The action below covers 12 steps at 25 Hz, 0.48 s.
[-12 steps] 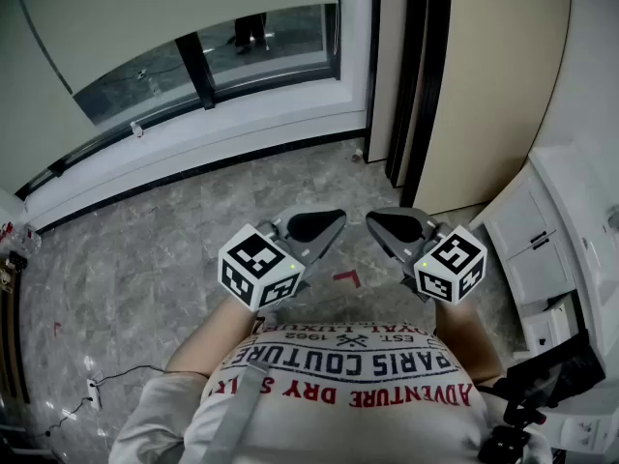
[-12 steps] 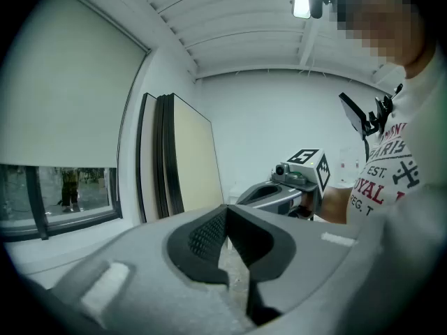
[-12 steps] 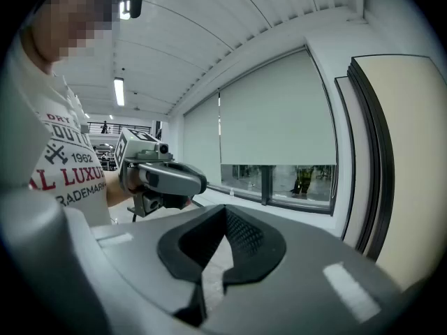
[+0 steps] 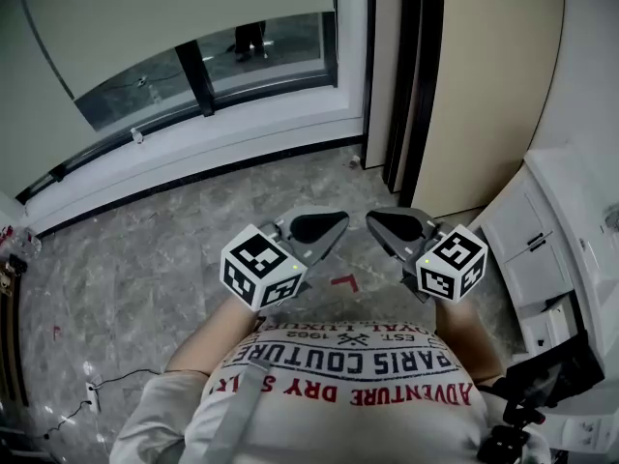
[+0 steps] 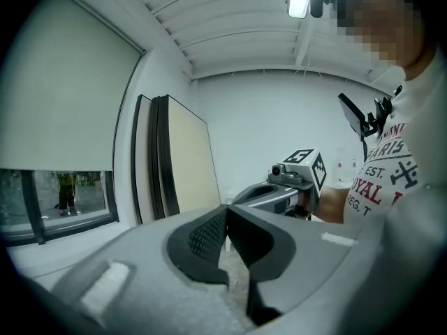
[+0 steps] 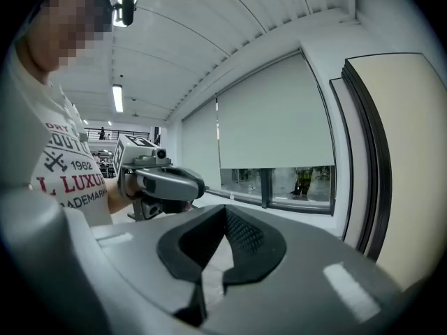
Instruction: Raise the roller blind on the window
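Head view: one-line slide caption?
Grey two-jaw left gripper and right gripper, both shut and empty, before a dark-framed window whose cream roller blind hangs mostly lowered.

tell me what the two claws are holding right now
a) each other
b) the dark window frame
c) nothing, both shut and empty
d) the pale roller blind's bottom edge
C: the left claw and the right claw each have their jaws together with nothing between them. They sit side by side but apart in front of the person's chest, well short of the pale fabric roller blind.
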Available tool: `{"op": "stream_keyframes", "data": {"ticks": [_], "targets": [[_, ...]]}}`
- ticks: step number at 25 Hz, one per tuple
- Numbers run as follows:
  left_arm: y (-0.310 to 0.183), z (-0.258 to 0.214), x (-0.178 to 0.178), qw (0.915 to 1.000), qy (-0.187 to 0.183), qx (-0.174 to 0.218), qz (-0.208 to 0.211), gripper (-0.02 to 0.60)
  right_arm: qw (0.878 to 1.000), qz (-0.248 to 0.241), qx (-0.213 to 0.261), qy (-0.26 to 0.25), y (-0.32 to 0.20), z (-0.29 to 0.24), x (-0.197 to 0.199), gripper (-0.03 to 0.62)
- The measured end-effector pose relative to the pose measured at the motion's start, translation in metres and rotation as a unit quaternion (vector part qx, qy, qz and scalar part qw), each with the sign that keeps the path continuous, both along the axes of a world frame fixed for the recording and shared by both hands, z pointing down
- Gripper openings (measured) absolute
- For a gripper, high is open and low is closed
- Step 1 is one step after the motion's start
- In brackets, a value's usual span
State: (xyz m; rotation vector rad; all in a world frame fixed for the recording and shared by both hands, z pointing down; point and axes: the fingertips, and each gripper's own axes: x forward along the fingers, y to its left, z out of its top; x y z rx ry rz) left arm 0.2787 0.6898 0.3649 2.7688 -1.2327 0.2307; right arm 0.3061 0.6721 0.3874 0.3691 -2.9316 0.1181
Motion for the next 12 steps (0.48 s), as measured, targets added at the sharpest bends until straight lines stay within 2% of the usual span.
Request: {"op": "stream_keyframes", "data": {"ticks": [6, 12], "targets": [[-0.001, 0.002, 0.015, 1.0, -0.004, -0.001, 0.003, 0.002, 1.0, 0.005, -0.009, -0.016, 0.002, 0.0, 0.016, 0.002], [-0.002, 0.012, 0.016, 0.9998, -0.011, -0.015, 0.008, 0.002, 0.998, 0.006, -0.045, -0.052, -0.003, 0.003, 0.015, 0.003]]}}
